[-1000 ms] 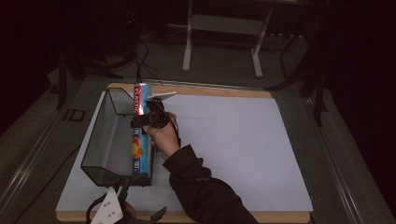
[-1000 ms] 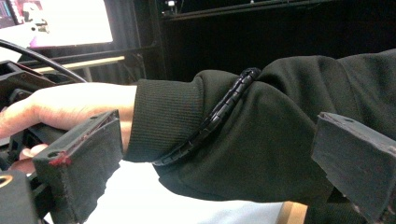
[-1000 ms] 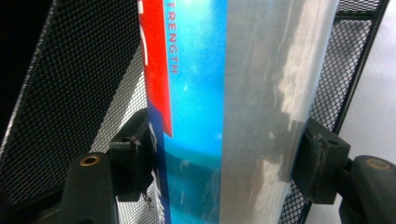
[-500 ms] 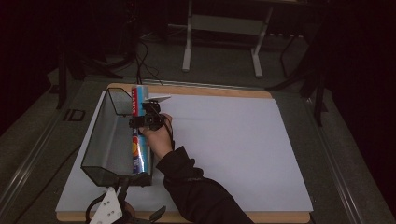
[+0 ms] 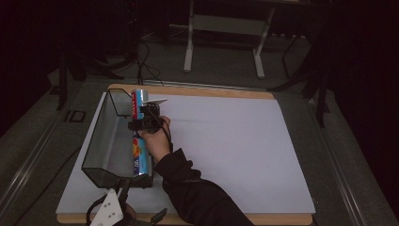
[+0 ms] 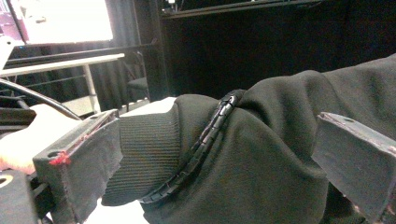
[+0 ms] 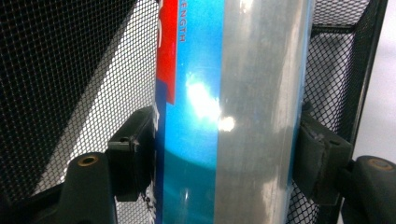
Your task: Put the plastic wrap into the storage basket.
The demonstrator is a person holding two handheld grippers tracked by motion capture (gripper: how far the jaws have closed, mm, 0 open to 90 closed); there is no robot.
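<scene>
So we've got the right gripper (image 5: 149, 113) clamped on a long box (image 5: 137, 136), blue and silver with a red stripe, looks like a foil or wrap carton. In the right gripper view the two black pads sit flush against opposite long faces of the box (image 7: 224, 116), so it's holding it, not just hovering around it.

The box is inside the black mesh basket (image 5: 106, 136) at the left side of the white table (image 5: 235, 141), tucked against the basket's right wall. Its long axis runs away from the person, near end low in the basket, far end poking up past the rim near the back corner. So it looks tilted rather than lying flat, though we can't tell how much of the near end rests on the basket floor.

That's the relation everything hangs on: the jaws cross the box's short width up toward the far end, with mesh just beside both pads. If the plan is to settle it or let go, we'd guess the move runs along that long axis.

The left gripper (image 5: 110, 214) is parked at the near table edge, well apart from the basket. In its own view the jaws stand wide, with the person's dark sleeve (image 6: 243, 154) between them, gripping nothing.
</scene>
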